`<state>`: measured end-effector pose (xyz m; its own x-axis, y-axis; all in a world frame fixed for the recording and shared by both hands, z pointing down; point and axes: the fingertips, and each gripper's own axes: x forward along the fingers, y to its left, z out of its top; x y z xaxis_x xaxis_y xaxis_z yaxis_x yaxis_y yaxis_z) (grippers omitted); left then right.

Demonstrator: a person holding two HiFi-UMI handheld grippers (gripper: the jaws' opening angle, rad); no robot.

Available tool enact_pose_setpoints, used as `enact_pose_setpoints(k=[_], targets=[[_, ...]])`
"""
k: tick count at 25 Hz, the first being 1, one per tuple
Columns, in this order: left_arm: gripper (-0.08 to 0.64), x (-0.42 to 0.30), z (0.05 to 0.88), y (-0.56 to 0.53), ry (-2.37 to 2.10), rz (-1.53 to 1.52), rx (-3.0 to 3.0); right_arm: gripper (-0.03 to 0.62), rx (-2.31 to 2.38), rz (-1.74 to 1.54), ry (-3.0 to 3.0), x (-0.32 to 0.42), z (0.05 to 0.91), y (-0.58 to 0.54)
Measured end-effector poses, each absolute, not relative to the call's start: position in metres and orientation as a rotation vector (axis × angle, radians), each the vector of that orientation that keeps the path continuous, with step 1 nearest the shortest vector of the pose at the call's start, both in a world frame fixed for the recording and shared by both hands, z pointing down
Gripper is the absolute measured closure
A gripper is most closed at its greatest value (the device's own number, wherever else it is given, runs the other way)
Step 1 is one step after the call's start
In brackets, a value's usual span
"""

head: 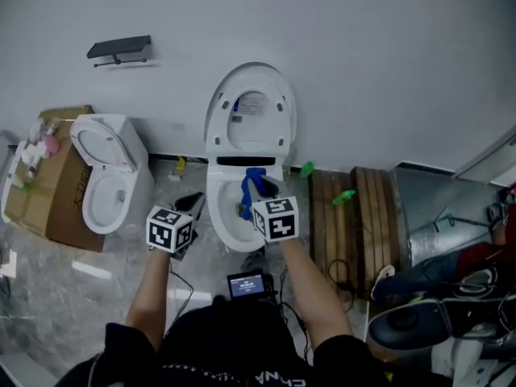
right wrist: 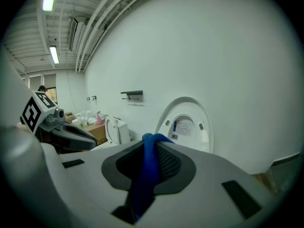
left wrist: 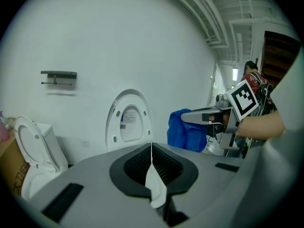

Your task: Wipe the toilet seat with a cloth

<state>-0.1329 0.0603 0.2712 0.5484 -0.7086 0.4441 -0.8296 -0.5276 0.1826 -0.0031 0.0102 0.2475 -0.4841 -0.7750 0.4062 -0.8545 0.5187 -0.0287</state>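
The white toilet (head: 235, 216) stands against the wall with its lid (head: 251, 111) raised. In the head view, my right gripper (head: 253, 187) hovers over the back of the bowl, shut on a blue cloth (head: 247, 198) that hangs from its jaws. The right gripper view shows the cloth (right wrist: 146, 175) pinched between the jaws, the lid (right wrist: 186, 123) ahead. My left gripper (head: 197, 202) is at the bowl's left side, jaws shut; only a thin pale sliver shows between them (left wrist: 151, 148). In the left gripper view, the cloth (left wrist: 186, 133) and right gripper (left wrist: 184, 117) are to the right.
A second toilet (head: 103, 176) and a cardboard box (head: 58, 185) with bottles stand at the left. A dark shelf (head: 119, 49) hangs on the wall. Wooden pallets (head: 356, 220) with green bottles (head: 343, 196) lie at the right. Cables and a small screen (head: 247, 284) are near my feet.
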Motion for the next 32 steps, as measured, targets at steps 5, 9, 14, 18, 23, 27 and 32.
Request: enact_pose_setpoints(k=[5,9,14,18,23,27,32], targets=[[0.543,-0.138,0.271,0.123,-1.24,0.455,2.419,0.534,1.337,0.339,-2.416,0.0,0.245,0.081],[0.543,-0.129,0.275,0.155,-1.238,0.469,2.414,0.534,1.315,0.332,-2.435,0.014,0.239,0.113],[0.546,-0.104,0.283,0.179,-1.224,0.482,2.407,0.534,1.283,0.29,-2.424,0.033,0.245,0.141],[0.546,-0.075,0.288,0.187,-1.254,0.497,2.397,0.534,1.264,0.249,-2.384,0.065,0.252,0.163],[0.546,-0.043,0.3,0.191,-1.37,0.532,2.366,0.534,1.24,0.262,-2.335,0.108,0.271,0.184],[0.546,-0.024,0.303,0.2,-1.343,0.555,2.412,0.534,1.255,0.259,-2.343,0.116,0.274,0.185],[0.548,-0.016,0.291,0.185,-1.375,0.605,2.421,0.534,1.233,0.239,-2.372,0.108,0.266,0.178]])
